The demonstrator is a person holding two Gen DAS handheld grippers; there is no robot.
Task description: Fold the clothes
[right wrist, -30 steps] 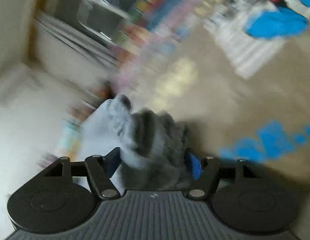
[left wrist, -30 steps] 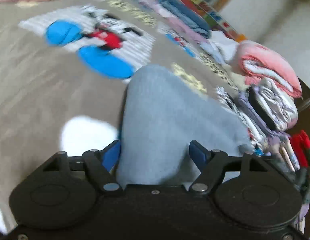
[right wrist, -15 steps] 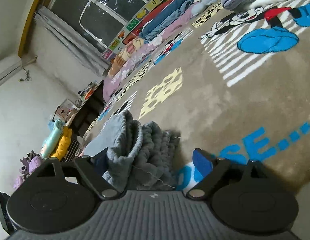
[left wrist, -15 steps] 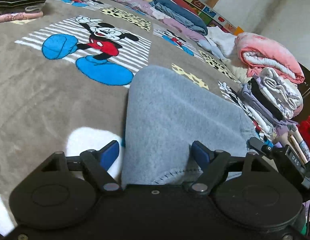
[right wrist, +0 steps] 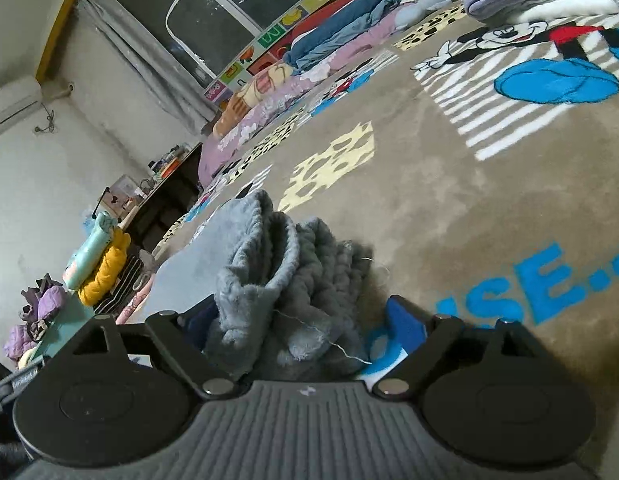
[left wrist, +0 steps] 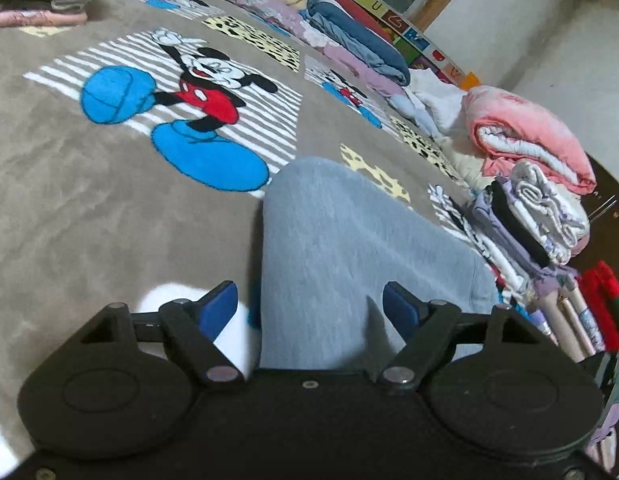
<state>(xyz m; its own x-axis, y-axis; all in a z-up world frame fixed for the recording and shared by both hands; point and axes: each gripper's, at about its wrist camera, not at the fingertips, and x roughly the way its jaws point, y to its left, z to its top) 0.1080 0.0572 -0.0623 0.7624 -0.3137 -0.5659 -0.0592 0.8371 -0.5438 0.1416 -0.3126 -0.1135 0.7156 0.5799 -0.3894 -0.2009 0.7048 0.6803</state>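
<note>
Reading "SE…" in blue on blanket

Both views sit low and close over a tan cartoon blanket, each looking forward along its own blue fingers, tilted downward. The left wrist view faces a pink folded quilt at the right of the frame. The right wrist view faces the window at the upper left. Both share the blanket, the grey garment and the blue bedding by the wall.
</note>
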